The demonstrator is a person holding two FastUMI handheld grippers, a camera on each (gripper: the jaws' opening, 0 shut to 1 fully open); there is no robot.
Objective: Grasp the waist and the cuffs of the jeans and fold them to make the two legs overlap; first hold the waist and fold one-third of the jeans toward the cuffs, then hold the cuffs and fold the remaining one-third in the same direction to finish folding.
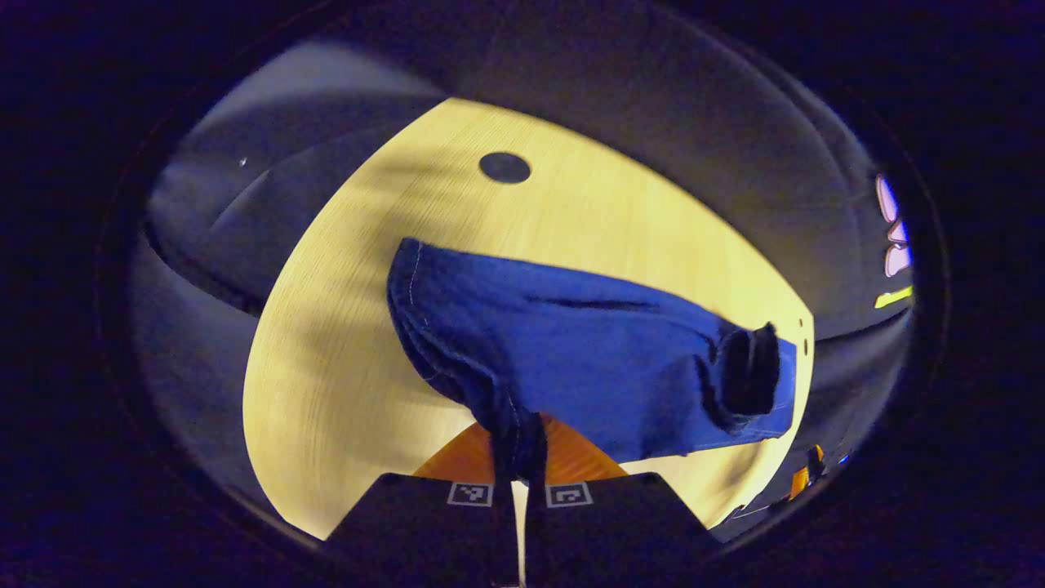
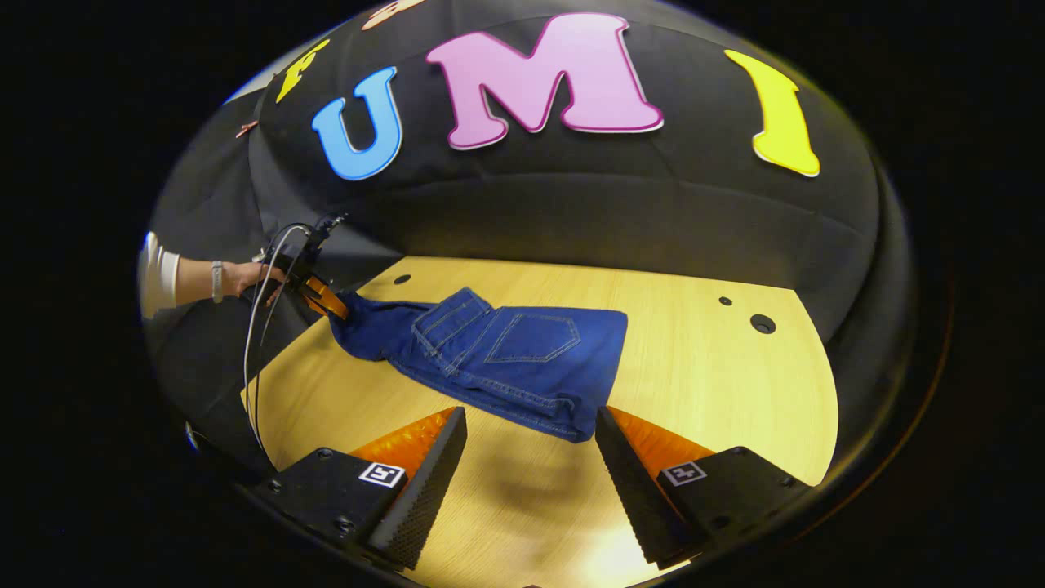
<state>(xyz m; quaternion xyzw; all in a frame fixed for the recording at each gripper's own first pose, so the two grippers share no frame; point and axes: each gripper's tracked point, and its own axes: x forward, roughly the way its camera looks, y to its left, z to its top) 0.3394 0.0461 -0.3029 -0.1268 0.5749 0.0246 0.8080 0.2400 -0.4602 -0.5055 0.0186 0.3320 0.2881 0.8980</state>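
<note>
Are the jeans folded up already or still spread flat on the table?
Partly folded. The jeans lie doubled, back pockets up, while the left gripper pinches one lifted end. The final thirds look unfinished.

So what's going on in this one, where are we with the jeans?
A person is folding jeans on a wooden table with two handheld grippers. The left gripper is shut on one end of the jeans, lifting it off the table. The right gripper is open, empty, just short of the jeans' near edge. The fold isn't finished.
</note>
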